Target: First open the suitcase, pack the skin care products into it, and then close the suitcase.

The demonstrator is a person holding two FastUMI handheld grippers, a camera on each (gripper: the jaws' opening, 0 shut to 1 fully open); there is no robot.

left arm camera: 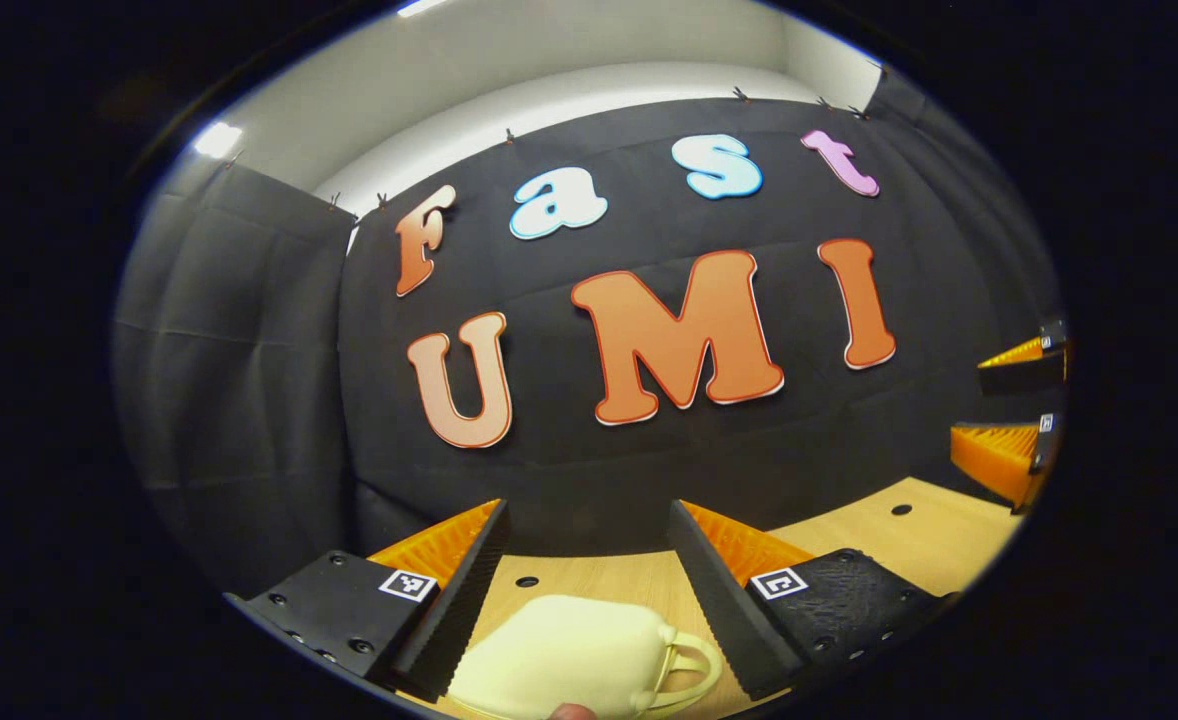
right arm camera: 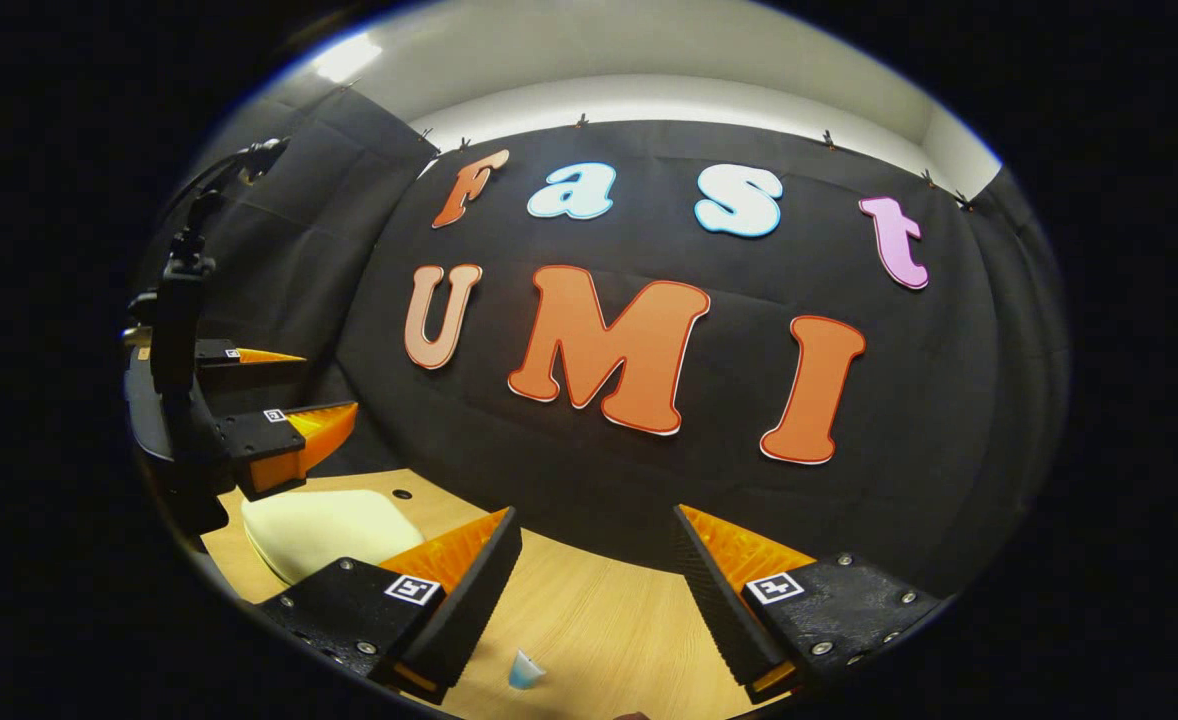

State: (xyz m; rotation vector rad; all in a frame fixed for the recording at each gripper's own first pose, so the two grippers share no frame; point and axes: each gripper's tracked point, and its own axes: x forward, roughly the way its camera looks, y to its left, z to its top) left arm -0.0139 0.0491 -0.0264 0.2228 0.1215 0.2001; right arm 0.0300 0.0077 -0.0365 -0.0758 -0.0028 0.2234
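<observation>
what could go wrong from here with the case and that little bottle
The left tongs hang open above the closed pale suitcase; a grip on its smooth rounded shell could slip, so the handle looks the safer hold. The small blue-capped bottle stands near the right tongs on the table; a hasty descent might knock it over.

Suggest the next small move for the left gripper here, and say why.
Probably lower the left gripper toward the pale yellow suitcase: its fingers are open above the closed case, whose handle lies at its right side, and opening comes first.
</observation>
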